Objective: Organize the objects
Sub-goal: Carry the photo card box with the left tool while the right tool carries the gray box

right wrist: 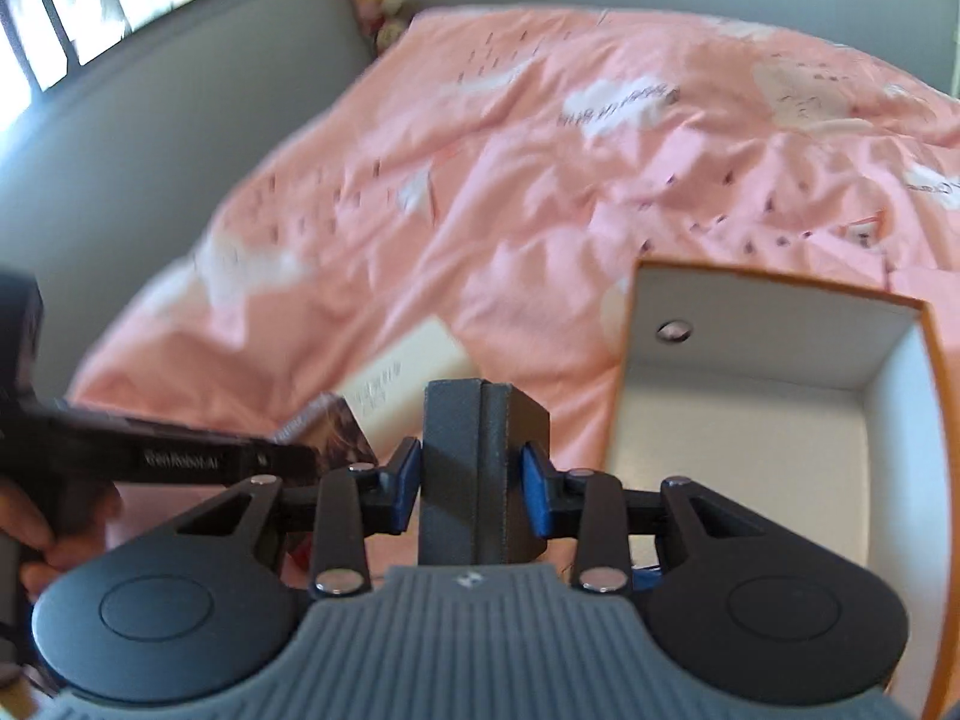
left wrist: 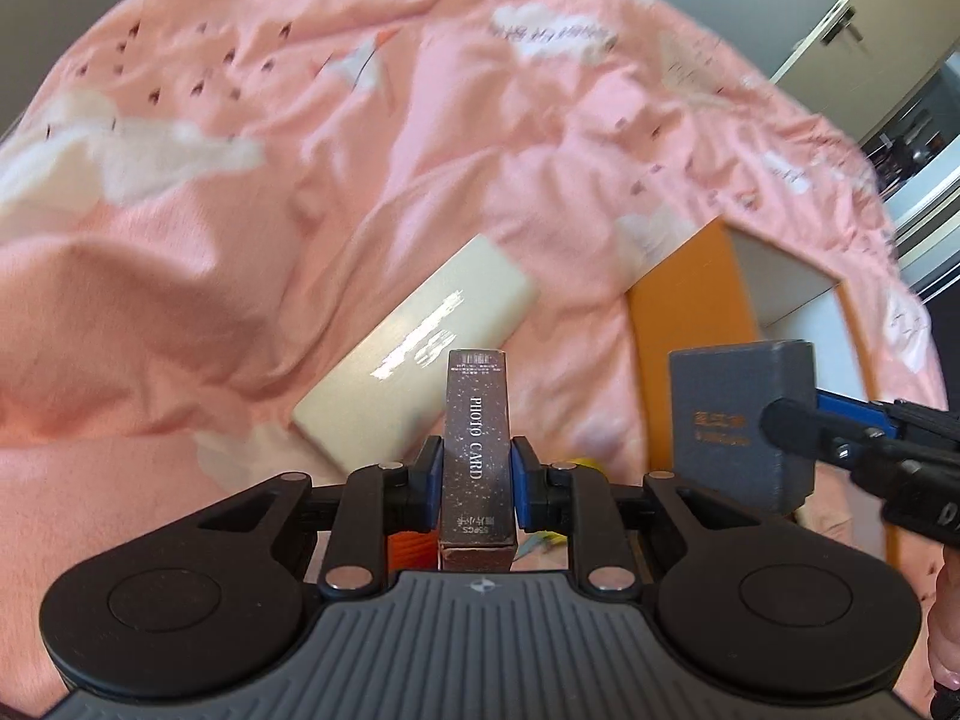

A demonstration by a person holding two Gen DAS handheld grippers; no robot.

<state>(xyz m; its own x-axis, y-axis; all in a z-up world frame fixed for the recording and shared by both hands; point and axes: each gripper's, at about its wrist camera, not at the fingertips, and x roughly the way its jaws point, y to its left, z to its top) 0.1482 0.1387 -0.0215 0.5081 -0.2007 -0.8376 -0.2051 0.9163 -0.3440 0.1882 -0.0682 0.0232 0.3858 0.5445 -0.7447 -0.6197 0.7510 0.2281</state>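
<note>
My left gripper (left wrist: 477, 474) is shut on a slim dark box (left wrist: 477, 420) printed PHOTO CARD, held upright above the bed. To its right my right gripper (left wrist: 810, 414) is shut on a small grey box (left wrist: 726, 420), which hangs over the near corner of an open orange box (left wrist: 678, 312) with a white inside. In the right wrist view the right gripper (right wrist: 474, 474) clamps the grey box (right wrist: 462, 414) by its sides, and the orange box (right wrist: 750, 348) lies just right of it. The left gripper (right wrist: 294, 456) reaches in from the left with the dark box (right wrist: 336, 432).
A long cream box (left wrist: 414, 372) lies flat on the crumpled pink duvet (left wrist: 300, 180) beyond both grippers. A hand (right wrist: 36, 534) grips the left tool's handle. A grey wall (right wrist: 150, 150) borders the bed on the left, and white cupboards (left wrist: 870, 6) stand at the far right.
</note>
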